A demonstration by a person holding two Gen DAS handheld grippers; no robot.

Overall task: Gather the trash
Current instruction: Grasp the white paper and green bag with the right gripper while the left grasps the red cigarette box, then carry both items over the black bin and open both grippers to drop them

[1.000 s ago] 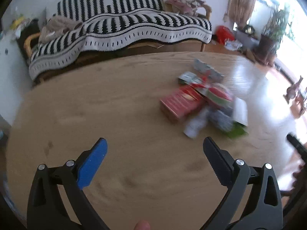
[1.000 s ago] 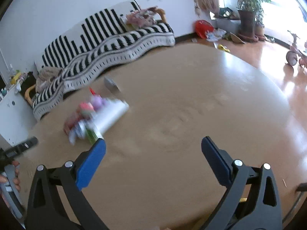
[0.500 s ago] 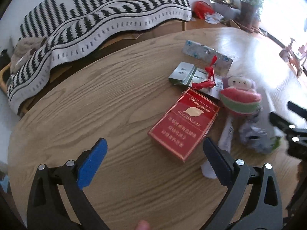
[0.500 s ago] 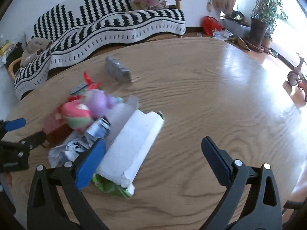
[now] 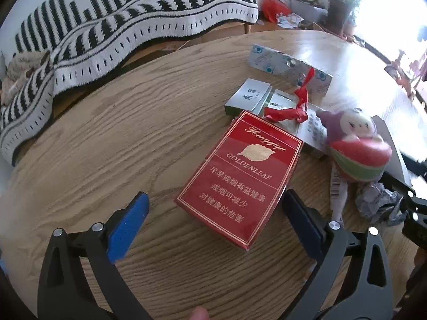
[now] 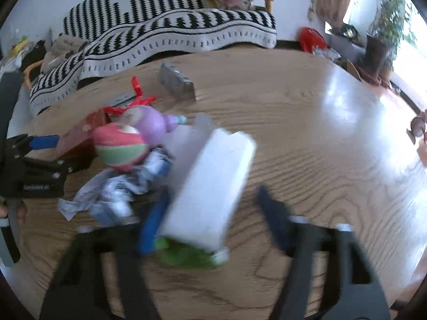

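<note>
A: Left gripper (image 5: 213, 213) is low over the tabletop (image 5: 106, 146), fingers (image 5: 128, 221) wide apart, and the near end of the red pack (image 5: 240, 181) sits right between them. No pad touches it.

B: And the right?

A: Right gripper (image 6: 210, 213) is blurred, its fingers are closing, and the white carton (image 6: 210, 189) stands between them. The blue finger (image 6: 152, 224) is just beside the carton's left edge; the dark one on the far side is apart from it. I can't say either is pressing.

B: Where's the trash?

A: All bunched in one heap on the round wooden tabletop. From the left view: red pack lying flat, nearest. Behind it a silver pack (image 5: 248, 96), a red ribbon (image 5: 293, 106) over a flat box, and a long patterned box (image 5: 288, 66) farthest back. To the right, a soft toy (image 5: 357, 149) with a purple hood and striped body, and crumpled foil (image 5: 379, 202) just below it.

B: Under the carton?

A: Something green (image 6: 186, 256) pokes out at its near end; too smeared to name. The foil and a paper strip lie just left of the carton, against the toy.

B: Behind the table?

A: A sofa under a black-and-white striped throw (image 5: 133, 26), and a potted plant (image 6: 379, 42) by the bright window.
</note>
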